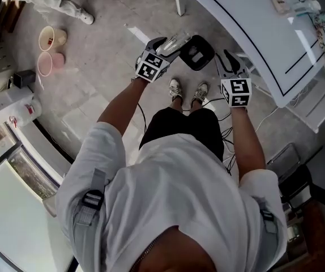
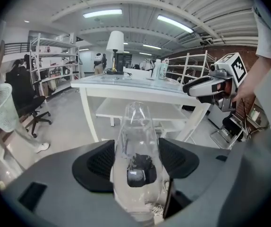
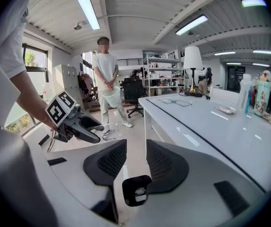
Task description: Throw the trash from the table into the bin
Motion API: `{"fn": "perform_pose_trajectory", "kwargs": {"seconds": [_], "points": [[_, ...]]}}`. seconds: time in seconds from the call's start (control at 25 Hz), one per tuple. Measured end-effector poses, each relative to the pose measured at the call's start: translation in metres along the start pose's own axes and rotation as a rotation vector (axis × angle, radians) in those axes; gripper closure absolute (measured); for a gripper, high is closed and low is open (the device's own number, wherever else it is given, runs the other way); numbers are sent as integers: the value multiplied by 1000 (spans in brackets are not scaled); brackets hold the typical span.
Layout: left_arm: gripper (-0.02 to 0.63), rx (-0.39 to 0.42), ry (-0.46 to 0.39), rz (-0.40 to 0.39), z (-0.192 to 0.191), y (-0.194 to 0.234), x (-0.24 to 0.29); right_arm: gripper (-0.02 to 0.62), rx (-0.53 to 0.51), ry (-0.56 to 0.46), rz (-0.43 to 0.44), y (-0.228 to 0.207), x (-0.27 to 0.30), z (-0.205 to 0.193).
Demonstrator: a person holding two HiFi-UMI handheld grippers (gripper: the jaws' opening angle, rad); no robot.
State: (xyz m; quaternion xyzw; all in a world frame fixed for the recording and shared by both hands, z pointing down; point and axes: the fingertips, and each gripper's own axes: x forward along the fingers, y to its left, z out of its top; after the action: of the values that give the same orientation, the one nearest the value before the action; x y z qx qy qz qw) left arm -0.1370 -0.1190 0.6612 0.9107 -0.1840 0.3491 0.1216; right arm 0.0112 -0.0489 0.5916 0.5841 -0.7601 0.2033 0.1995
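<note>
My left gripper (image 1: 172,46) (image 2: 136,157) is shut on a crushed clear plastic bottle (image 2: 136,131) (image 1: 178,38), which sticks out forward between the black pads. In the right gripper view the same bottle (image 3: 111,129) shows at the left gripper's tip. My right gripper (image 1: 229,59) (image 3: 133,162) is open, and only floor shows through its narrow gap. Both grippers hang low in front of my legs, beside the white table (image 1: 253,35) (image 3: 211,122). A person (image 3: 105,72) stands some way off holding a pale mesh basket (image 3: 111,97) (image 2: 1,109).
Small items (image 1: 278,3) and bottles (image 3: 256,96) lie at the table's far end, with a lamp (image 3: 192,60) behind. A black rounded object (image 1: 196,52) sits on the floor between the grippers. Two cups (image 1: 50,38) stand on the floor at left. An office chair (image 2: 24,96) is nearby.
</note>
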Motion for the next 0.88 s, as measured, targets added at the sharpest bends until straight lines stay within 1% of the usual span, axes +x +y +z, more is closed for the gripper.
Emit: {"fn": "perform_pose_trajectory", "kwargs": {"seconds": [0.16, 0.52, 0.88], "points": [[299, 24, 66, -22, -34, -9, 37, 460, 23, 51, 25, -5, 17, -46], [299, 43, 184, -66, -133, -26, 129, 459, 29, 118, 70, -16, 73, -148], [299, 70, 275, -102, -237, -31, 241, 460, 45, 176, 84, -32, 145, -278]]}}
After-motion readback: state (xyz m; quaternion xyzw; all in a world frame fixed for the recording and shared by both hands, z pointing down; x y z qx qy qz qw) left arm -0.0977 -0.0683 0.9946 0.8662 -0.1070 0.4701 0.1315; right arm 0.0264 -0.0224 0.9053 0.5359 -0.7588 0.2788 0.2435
